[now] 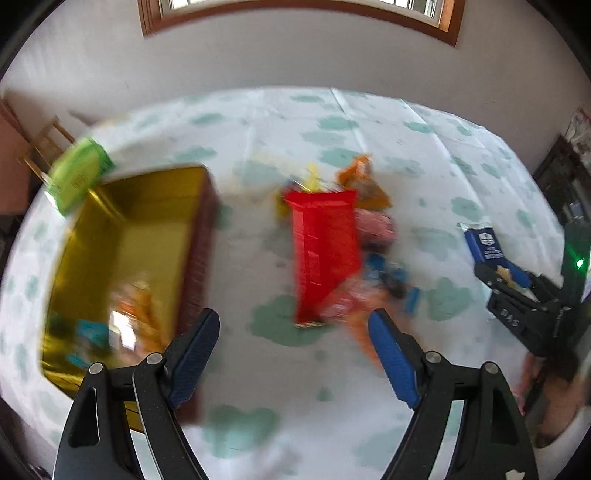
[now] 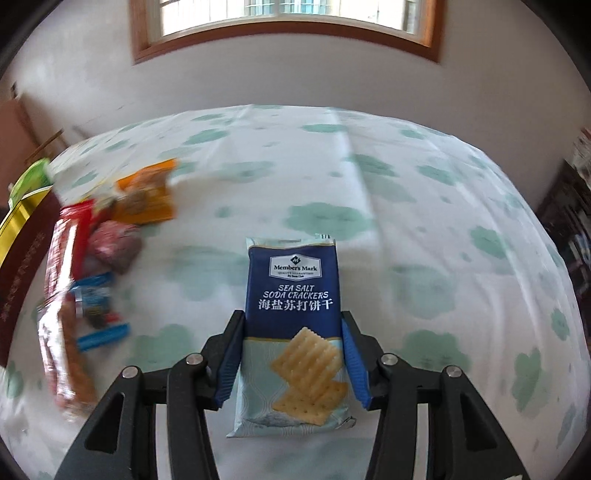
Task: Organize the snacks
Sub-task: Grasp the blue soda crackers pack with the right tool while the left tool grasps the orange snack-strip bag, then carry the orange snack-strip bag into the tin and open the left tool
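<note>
A round table under a white cloth printed with green clouds fills most of the room below the window. On its left side sits the biggest thing on it, a gold-lined box with dark red outer walls, open at the top; a few small packets lie in its near corner, orange and teal as far as the blur lets me tell, while the rest of its floor is bare. A green carton sits tilted at the box's far left corner. Just right of the box is a loose heap of snacks: a long red packet on top, an orange bag behind it, a pink wrapped piece beside it, and small blue packets at the near end. Well apart from the heap, the right gripper is clamped on a blue pack of sea salt soda crackers, one pad pressing each long edge. The left gripper hangs over bare cloth between box and heap, fingers spread wide, nothing between them.
</note>
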The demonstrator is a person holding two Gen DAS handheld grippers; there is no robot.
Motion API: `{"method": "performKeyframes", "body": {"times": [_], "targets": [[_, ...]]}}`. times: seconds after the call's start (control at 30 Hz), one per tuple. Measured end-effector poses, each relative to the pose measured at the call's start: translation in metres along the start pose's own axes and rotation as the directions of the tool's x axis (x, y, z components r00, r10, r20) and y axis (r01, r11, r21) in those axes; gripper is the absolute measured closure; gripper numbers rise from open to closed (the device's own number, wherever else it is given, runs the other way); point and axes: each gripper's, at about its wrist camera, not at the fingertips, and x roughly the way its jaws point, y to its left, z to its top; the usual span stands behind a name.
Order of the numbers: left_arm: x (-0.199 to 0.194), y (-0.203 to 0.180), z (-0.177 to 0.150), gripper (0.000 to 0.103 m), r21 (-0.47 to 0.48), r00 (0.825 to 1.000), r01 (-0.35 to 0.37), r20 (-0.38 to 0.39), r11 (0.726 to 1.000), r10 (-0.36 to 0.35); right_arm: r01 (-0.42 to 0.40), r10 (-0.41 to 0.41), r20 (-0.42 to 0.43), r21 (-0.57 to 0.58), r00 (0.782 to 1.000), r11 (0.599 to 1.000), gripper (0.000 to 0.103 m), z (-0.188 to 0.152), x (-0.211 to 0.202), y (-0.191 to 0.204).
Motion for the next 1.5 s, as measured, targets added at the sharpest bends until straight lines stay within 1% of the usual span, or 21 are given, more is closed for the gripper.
{"method": "performKeyframes", "body": {"times": [0.1, 0.17, 0.27, 0.33, 0.4, 0.43, 0.5, 0.57, 0.67, 0.73, 0.8, 0.93, 1.03, 1.07, 1.13, 1.23, 1.33, 1.5], "targets": [[0.015, -0.010, 0.002, 0.028, -0.070, 0.995, 0.064, -0.073, 0.996, -0.069, 0.013, -0.013, 0.010, 0.026, 1.000, 1.000, 0.053, -0.004, -0.001, -0.018], [0.024, -0.014, 0.002, 0.031, -0.116, 0.989, 0.079, -0.112, 0.990, -0.092, 0.012, -0.012, 0.018, 0.028, 1.000, 1.000, 0.052, -0.006, -0.002, -0.023], [0.039, -0.014, 0.003, 0.037, -0.236, 0.973, 0.114, -0.171, 0.965, -0.157, 0.010, -0.011, 0.027, 0.024, 1.000, 1.000, 0.052, -0.007, -0.002, -0.024], [0.044, -0.017, 0.002, 0.041, -0.274, 0.969, 0.109, -0.183, 0.955, -0.163, 0.007, -0.008, 0.027, 0.027, 1.000, 1.000, 0.052, -0.007, -0.002, -0.024], [0.048, -0.022, 0.003, 0.044, -0.271, 0.974, 0.075, -0.187, 0.960, -0.129, 0.006, -0.007, 0.025, 0.031, 1.000, 1.000, 0.052, -0.007, -0.002, -0.024], [0.051, -0.025, 0.003, 0.048, -0.266, 0.974, 0.067, -0.191, 0.962, -0.121, 0.005, -0.006, 0.025, 0.032, 1.000, 0.999, 0.052, -0.007, -0.002, -0.023], [0.055, -0.029, 0.003, 0.052, -0.263, 0.971, 0.068, -0.202, 0.963, -0.124, 0.005, -0.006, 0.025, 0.031, 1.000, 0.999, 0.052, -0.007, -0.002, -0.024], [0.057, -0.032, 0.003, 0.054, -0.246, 0.974, 0.053, -0.202, 0.968, -0.105, 0.002, -0.003, 0.025, 0.034, 1.000, 0.999, 0.052, -0.007, -0.002, -0.024], [0.056, -0.034, 0.001, 0.060, -0.203, 0.978, 0.054, -0.188, 0.978, -0.093, 0.002, -0.003, 0.026, 0.033, 1.000, 0.999, 0.052, -0.007, -0.002, -0.024], [0.053, -0.034, -0.002, 0.064, -0.157, 0.980, 0.046, -0.186, 0.987, -0.076, 0.002, -0.003, 0.026, 0.034, 1.000, 0.999, 0.052, -0.007, -0.002, -0.024], [0.049, -0.033, -0.005, 0.067, -0.091, 0.982, 0.041, -0.181, 0.995, -0.057, 0.002, -0.003, 0.026, 0.034, 1.000, 0.999, 0.051, -0.007, -0.002, -0.024], [0.043, -0.028, -0.012, 0.067, 0.020, 0.987, 0.017, -0.161, 1.000, -0.014, 0.003, -0.004, 0.026, 0.033, 1.000, 0.999, 0.051, -0.007, -0.002, -0.024], [0.044, -0.025, -0.018, 0.067, 0.077, 0.990, -0.004, -0.139, 0.997, 0.015, 0.003, -0.003, 0.026, 0.034, 1.000, 0.999, 0.051, -0.007, -0.002, -0.023], [0.046, -0.025, -0.021, 0.066, 0.091, 0.991, -0.018, -0.133, 0.996, 0.030, 0.003, -0.004, 0.026, 0.034, 1.000, 0.999, 0.051, -0.007, -0.002, -0.023], [0.044, -0.025, -0.025, 0.063, 0.113, 0.994, -0.034, -0.098, 0.993, 0.045, 0.003, -0.004, 0.026, 0.034, 1.000, 0.999, 0.051, -0.007, -0.002, -0.023], [0.042, -0.026, -0.029, 0.063, 0.128, 0.996, -0.050, -0.068, 0.990, 0.059, 0.002, -0.003, 0.026, 0.034, 1.000, 0.999, 0.051, -0.007, -0.001, -0.023], [0.042, -0.026, -0.030, 0.067, 0.131, 0.997, -0.039, -0.063, 0.991, 0.047, 0.003, -0.003, 0.026, 0.034, 1.000, 0.999, 0.051, -0.007, -0.002, -0.023], [0.043, -0.031, -0.029, 0.068, 0.157, 0.997, -0.047, -0.057, 0.986, 0.056, 0.002, -0.003, 0.026, 0.034, 1.000, 0.999, 0.051, -0.007, -0.002, -0.023]]}}
